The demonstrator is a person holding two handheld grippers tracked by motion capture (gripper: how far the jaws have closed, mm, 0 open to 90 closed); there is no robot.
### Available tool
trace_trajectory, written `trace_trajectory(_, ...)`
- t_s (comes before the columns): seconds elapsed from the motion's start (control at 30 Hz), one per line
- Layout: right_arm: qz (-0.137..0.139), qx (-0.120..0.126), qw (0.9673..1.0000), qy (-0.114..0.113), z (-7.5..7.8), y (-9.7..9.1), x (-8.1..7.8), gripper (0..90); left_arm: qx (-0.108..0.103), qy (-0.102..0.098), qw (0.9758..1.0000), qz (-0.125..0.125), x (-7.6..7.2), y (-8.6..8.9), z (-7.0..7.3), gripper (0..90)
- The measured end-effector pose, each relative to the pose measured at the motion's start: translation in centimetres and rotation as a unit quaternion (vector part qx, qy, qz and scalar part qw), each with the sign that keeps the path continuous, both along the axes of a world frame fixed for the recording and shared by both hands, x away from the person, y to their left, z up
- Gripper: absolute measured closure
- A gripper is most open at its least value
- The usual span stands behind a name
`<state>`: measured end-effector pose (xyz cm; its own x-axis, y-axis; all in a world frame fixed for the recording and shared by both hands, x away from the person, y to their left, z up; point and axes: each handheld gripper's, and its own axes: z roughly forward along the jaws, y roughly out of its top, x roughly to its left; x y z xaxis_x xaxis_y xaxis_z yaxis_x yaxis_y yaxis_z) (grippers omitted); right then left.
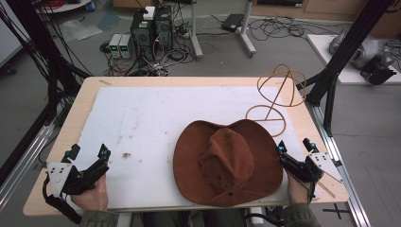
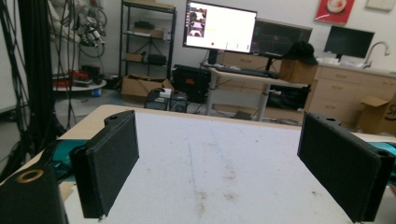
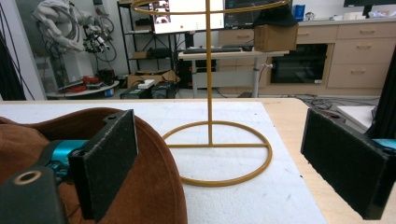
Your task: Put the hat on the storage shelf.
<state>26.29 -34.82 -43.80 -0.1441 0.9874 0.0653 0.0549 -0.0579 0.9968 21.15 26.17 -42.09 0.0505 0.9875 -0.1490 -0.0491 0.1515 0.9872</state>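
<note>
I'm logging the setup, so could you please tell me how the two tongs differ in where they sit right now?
The left tongs sit at the near left corner of the white mat over bare surface, while the right tongs sit at the near right, beside the brim of the brown hat. The left tongs face open mat; the right tongs face the wire stand. Both are open and hold nothing.

- Definitely a robotics lab, not a home
- computer towers (image 1: 152, 27) and tangled cables (image 1: 274, 27) on the floor
- monitor (image 2: 219, 27) on a desk, stacked shelving (image 2: 147, 44)
</note>
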Motion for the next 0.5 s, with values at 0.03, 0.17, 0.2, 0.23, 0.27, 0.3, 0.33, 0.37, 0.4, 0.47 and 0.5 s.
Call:
trace_trajectory(0.03,0.0,0.0,1.0,0.0,0.01,0.04,-0.01,10.3,-0.001,-0.004,1.0,0.001,-0.07,0.06,0.01,12.7)
trace_trajectory(0.17,0.002,0.0,1.0,0.0,0.04,0.13,0.0,10.2,0.005,-0.008,0.9999,0.004,-0.2,0.11,0.11,12.6)
trace_trajectory(0.2,0.003,0.001,1.0,0.001,0.02,0.16,0.01,10.2,0.007,-0.007,0.9999,0.004,-0.2,0.09,0.13,12.6)
trace_trajectory(0.23,0.004,0.001,1.0,0.001,0.01,0.17,0.04,10.2,0.01,-0.007,0.9999,0.003,-0.19,0.08,0.13,12.6)
trace_trajectory(0.27,0.004,0.001,1.0,0.001,0.0,0.18,0.06,10.2,0.012,-0.008,0.9999,0.001,-0.13,0.03,0.12,12.6)
trace_trajectory(0.3,0.005,0.002,1.0,0.0,0.0,0.18,0.06,10.2,0.013,-0.007,0.9999,0.002,-0.11,-0.03,0.12,12.6)
trace_trajectory(0.33,0.007,0.002,1.0,0.0,-0.01,0.16,0.06,10.2,0.014,-0.006,0.9999,0.0,-0.09,-0.04,0.11,12.6)
trace_trajectory(0.37,0.007,0.001,1.0,-0.001,0.0,0.16,0.05,10.2,0.015,-0.007,0.9999,-0.002,-0.03,-0.09,0.1,12.6)
trace_trajectory(0.4,0.007,0.001,1.0,-0.001,0.0,0.16,0.05,10.2,0.018,-0.006,0.9998,-0.003,-0.01,-0.13,0.1,12.6)
trace_trajectory(0.47,0.008,0.002,1.0,-0.001,0.0,0.14,0.05,10.2,0.019,-0.005,0.9998,-0.008,0.05,-0.23,0.1,12.6)
trace_trajectory(0.5,0.008,0.002,1.0,-0.001,-0.01,0.14,0.06,10.2,0.019,-0.005,0.9997,-0.011,0.11,-0.29,0.1,12.6)
